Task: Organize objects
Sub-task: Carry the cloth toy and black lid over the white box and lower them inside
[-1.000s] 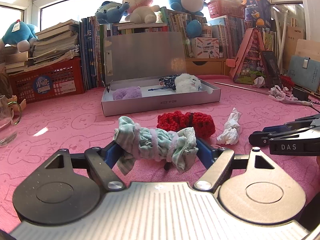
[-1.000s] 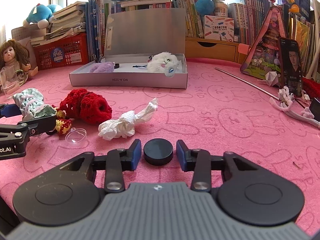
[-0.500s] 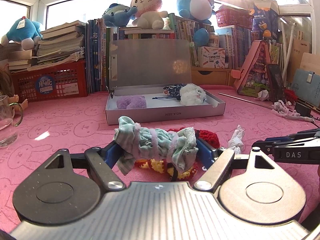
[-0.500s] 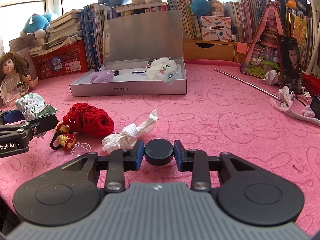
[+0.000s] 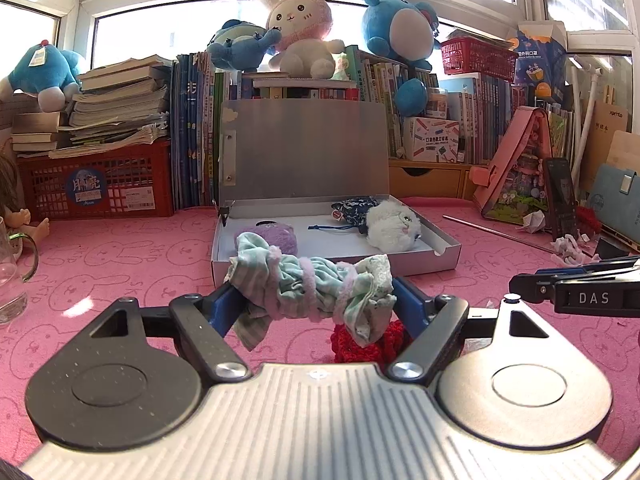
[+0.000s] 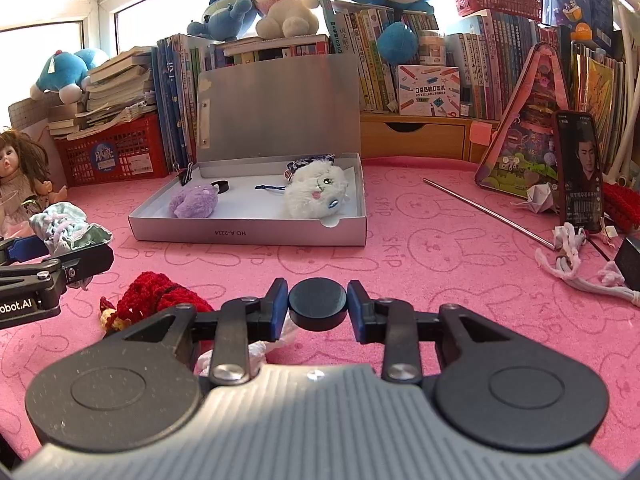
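Left wrist view: the left gripper point(image 5: 314, 300) holds a rolled-up green cloth point(image 5: 310, 288) between its two blue pads, one pad pressing on each end. The cloth has pink fuzzy bands around it and hangs up in the air above the pink mat point(image 5: 120, 264). Under it, a red knitted thing point(image 5: 368, 344) lies on the mat. Behind the cloth sits the open silver box point(image 5: 332, 268) with its lid standing up. In the box are a purple fluffy toy point(image 5: 276, 236), a dark blue pouch point(image 5: 352, 210) and a white fluffy toy point(image 5: 392, 226). The tip of the right gripper point(image 5: 532, 284) pokes in from the right side. A glass cup point(image 5: 12, 276) stands at the far left.

Right wrist view: the right gripper point(image 6: 317, 309) is squeezed narrow around a small round black disc point(image 6: 317, 307), with a pad touching each side. The disc is lifted off the pink mat point(image 6: 440, 272). The open silver box point(image 6: 248, 234) is on the mat beyond it, with the purple fluffy toy point(image 6: 194, 206) and the white fluffy toy point(image 6: 318, 194) inside. The left gripper point(image 6: 60, 256) comes in from the left, holding the green cloth point(image 6: 66, 226). The red knitted thing point(image 6: 160, 298) lies on the mat below it. A doll point(image 6: 20, 176) sits at the far left. A thin metal rod point(image 6: 488, 212) and a white cord point(image 6: 580, 268) lie on the mat at the right.
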A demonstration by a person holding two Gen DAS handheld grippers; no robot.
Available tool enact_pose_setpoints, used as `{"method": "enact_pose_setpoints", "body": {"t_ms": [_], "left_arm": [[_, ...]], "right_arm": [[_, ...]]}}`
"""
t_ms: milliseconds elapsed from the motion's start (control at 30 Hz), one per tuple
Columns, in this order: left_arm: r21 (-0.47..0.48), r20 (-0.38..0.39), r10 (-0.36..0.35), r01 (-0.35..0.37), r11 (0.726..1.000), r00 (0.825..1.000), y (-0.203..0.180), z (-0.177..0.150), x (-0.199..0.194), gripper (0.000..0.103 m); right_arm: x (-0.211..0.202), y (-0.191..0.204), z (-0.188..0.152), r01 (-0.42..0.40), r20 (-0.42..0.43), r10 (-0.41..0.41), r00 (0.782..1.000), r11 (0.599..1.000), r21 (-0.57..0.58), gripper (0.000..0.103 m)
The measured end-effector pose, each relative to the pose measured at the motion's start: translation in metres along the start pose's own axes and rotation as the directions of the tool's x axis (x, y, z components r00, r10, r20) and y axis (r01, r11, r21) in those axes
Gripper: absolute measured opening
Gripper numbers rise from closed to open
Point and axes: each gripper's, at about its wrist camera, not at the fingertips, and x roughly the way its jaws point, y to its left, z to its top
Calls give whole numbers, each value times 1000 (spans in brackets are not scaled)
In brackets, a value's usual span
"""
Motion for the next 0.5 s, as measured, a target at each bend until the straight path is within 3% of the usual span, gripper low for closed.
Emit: {"method": "enact_pose_setpoints", "body": {"t_ms": [500], "left_arm": [[-31, -12, -10, 10, 999, 1000, 17, 43, 59, 82]], "right_arm": [[41, -11, 54, -3, 32, 1, 999, 999, 48, 37]]}}
